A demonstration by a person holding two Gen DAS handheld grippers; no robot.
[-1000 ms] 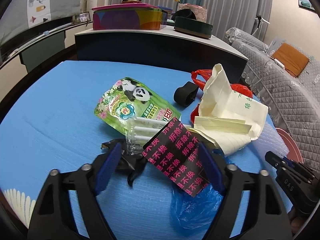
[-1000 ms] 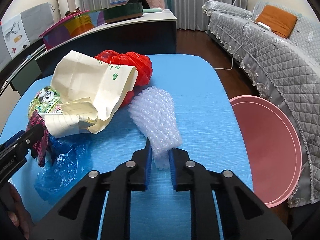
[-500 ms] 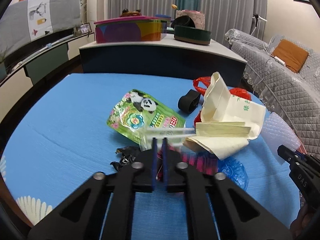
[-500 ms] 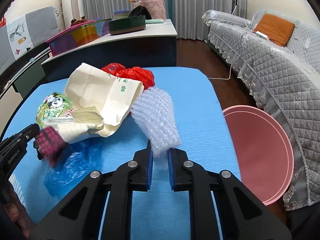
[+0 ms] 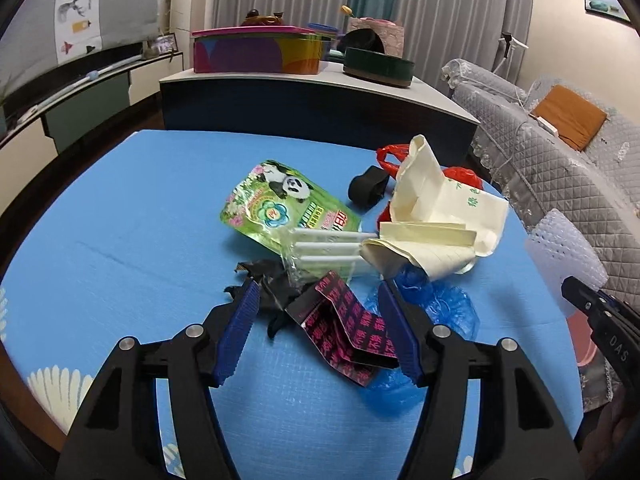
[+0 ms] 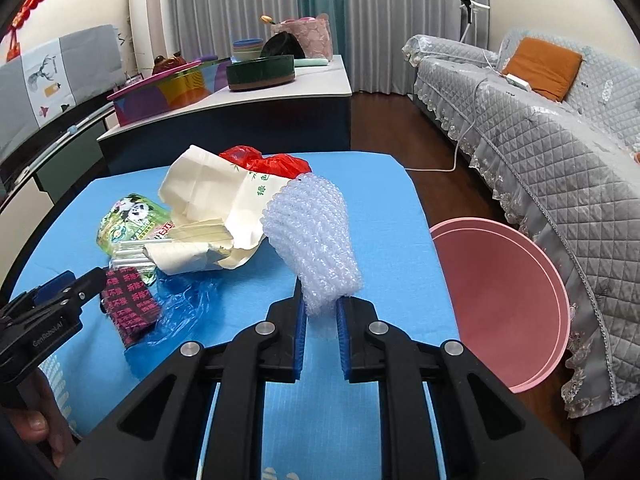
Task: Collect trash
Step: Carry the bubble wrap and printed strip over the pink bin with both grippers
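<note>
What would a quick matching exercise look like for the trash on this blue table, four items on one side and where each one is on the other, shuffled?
Items:
1. bubble wrap
2. black and pink wrapper
3. panda pouch
4. red plastic bag

Places:
A. behind the cream paper bag
B. between the left gripper's open jaws
C. clamped in the right gripper
D. flat on the table, left of the cream bag

Pairs: 1-C, 2-B, 3-D, 4-A

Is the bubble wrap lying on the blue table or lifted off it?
Lifted. The right gripper pinches the bubble wrap at its lower end, and the roll stands up clear of the blue table.
</note>
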